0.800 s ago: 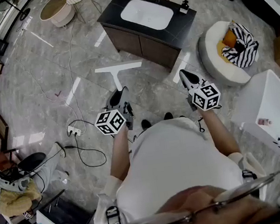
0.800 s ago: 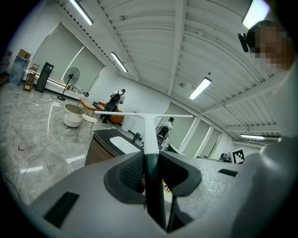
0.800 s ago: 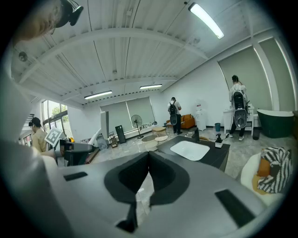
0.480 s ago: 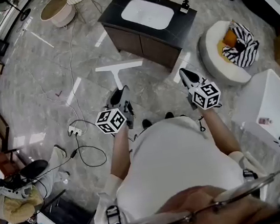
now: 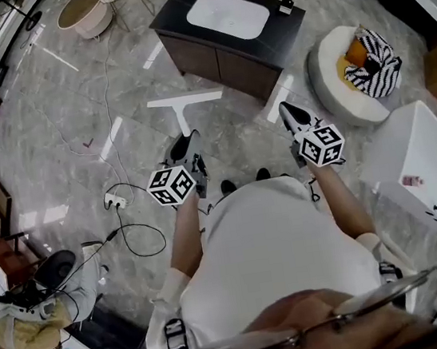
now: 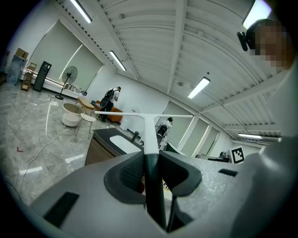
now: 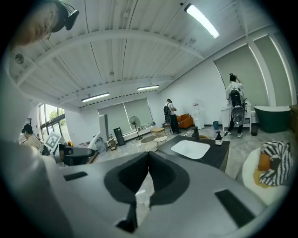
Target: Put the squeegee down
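My left gripper (image 5: 184,144) is shut on the squeegee's dark handle (image 6: 153,179); its white stem and crossbar (image 6: 145,115) stick out ahead, level, toward the vanity. From the head view the white T-shaped squeegee (image 5: 182,104) hangs in the air in front of the black vanity cabinet (image 5: 230,59) with its white basin (image 5: 228,13). My right gripper (image 5: 291,114) is held beside it at the same height, its jaws pressed together with nothing between them (image 7: 148,160).
A round white pouf (image 5: 350,78) with a striped cushion stands right of the vanity; a white tub (image 5: 415,166) lies further right. A power strip and cables (image 5: 117,201) trail on the marble floor at the left. People stand in the background.
The whole view has shifted slightly; the vanity sits a little higher in frame. Both grippers and the squeegee keep nearly the same pose.
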{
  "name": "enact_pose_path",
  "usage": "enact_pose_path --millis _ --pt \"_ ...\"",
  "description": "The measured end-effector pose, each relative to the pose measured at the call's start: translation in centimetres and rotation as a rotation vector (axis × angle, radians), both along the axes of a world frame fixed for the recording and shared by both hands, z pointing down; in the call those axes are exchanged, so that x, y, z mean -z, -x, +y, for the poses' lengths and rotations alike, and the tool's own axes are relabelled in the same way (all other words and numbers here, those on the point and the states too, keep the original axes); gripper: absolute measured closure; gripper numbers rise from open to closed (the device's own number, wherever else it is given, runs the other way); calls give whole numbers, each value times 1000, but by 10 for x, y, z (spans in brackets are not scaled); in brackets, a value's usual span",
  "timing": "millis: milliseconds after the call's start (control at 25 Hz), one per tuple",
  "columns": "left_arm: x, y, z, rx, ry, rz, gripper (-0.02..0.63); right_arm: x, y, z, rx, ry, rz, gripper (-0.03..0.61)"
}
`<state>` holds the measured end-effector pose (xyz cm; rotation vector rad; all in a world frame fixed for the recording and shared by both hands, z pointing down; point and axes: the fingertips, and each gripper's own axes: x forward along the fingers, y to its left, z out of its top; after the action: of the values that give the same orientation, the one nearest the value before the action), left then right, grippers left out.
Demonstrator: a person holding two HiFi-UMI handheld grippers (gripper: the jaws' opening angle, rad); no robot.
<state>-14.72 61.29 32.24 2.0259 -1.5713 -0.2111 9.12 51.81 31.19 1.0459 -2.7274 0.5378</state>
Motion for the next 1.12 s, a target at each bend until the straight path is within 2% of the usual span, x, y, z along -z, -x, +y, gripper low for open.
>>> enact_pose_path --millis 600,1120 --pt "-6 29 22 -71 -11 0 520 -15 39 38 -16 7 44 574" --pt "-17 55 34 -65 5 14 520 -15 60 46 -1 -3 73 574"
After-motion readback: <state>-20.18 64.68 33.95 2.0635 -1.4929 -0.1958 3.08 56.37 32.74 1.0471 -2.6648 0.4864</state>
